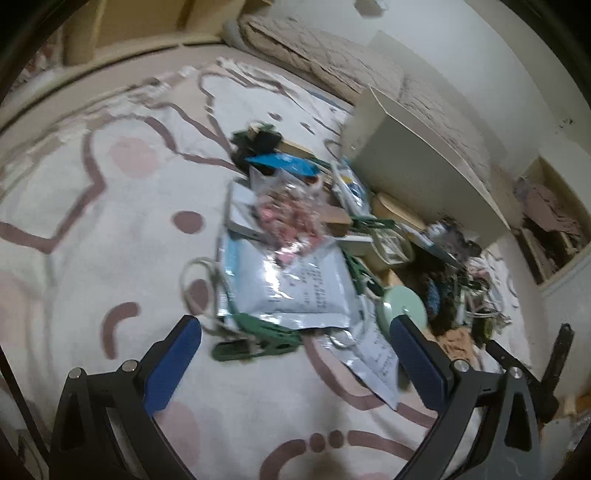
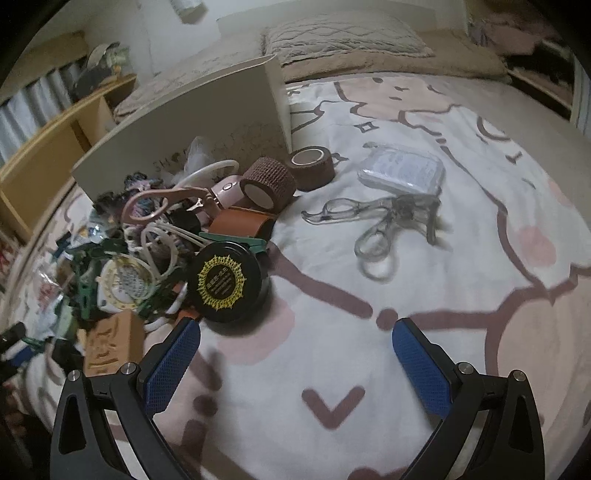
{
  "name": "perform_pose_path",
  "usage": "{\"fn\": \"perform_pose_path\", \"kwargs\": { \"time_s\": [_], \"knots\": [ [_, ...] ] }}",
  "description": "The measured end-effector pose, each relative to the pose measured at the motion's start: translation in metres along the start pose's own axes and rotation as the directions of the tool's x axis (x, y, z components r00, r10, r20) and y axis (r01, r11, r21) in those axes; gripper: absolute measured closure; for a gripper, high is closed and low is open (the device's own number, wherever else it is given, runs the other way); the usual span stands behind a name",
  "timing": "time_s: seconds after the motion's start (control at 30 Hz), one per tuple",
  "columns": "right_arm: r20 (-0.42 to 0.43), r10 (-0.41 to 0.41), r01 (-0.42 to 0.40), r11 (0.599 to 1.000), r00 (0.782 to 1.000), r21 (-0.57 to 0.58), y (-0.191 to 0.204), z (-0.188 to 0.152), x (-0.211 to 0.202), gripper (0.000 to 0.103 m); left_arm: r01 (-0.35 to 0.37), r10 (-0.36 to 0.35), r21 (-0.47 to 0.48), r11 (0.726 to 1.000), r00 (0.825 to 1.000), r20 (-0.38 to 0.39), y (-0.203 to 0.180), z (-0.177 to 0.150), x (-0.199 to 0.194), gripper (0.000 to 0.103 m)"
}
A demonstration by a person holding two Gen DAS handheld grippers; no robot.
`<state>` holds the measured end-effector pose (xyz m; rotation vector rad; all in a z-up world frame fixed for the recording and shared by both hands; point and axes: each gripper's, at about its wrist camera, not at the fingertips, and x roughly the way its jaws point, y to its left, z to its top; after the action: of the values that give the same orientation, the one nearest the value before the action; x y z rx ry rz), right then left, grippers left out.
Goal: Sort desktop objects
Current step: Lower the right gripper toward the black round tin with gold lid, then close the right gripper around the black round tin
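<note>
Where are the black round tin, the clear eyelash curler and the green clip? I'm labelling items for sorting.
black round tin [image 2: 224,282], right wrist view, on its gold-printed lid.
clear eyelash curler [image 2: 373,221], right wrist view, on its handle arms.
green clip [image 1: 258,341], left wrist view, on its body.

A white blanket [image 2: 406,229] printed with pink and brown cartoon outlines is spread across the scene. At its far edge a beige quilted pillow [image 2: 343,35] is laid, and wooden shelving [image 2: 55,140] is seen far left.

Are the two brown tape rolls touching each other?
Cannot tell. In the right wrist view the front roll overlaps the rear roll, hiding any gap.
</note>
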<state>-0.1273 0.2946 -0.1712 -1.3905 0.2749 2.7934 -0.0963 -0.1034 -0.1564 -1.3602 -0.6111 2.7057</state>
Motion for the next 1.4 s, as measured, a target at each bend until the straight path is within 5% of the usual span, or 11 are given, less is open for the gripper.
{"fn": "perform_pose_path", "kwargs": {
  "time_s": [0.23,0.8,1.2,1.4],
  "knots": [
    [0.004,-0.087,0.086,0.972,0.996,-0.22,0.031,-0.001,0.018,0.0,-0.153,0.151,0.043,0.987,0.987,0.051,-0.006,-0.008,-0.002,0.0],
    [0.009,-0.073,0.074,0.974,0.997,-0.214,0.03,-0.001,0.029,0.0,-0.393,0.391,0.167,0.904,0.919,0.045,-0.022,-0.022,0.032,0.0],
    [0.01,-0.017,0.019,0.979,1.0,-0.202,0.028,-0.002,0.018,0.001,-0.378,0.376,0.144,0.915,0.926,0.042,-0.02,-0.022,0.031,0.0],
    [0.044,0.047,-0.036,0.976,0.998,-0.215,0.033,0.001,0.009,0.028,-0.372,0.369,0.137,0.918,0.928,0.049,-0.02,-0.022,0.03,0.0]
  ]
}}
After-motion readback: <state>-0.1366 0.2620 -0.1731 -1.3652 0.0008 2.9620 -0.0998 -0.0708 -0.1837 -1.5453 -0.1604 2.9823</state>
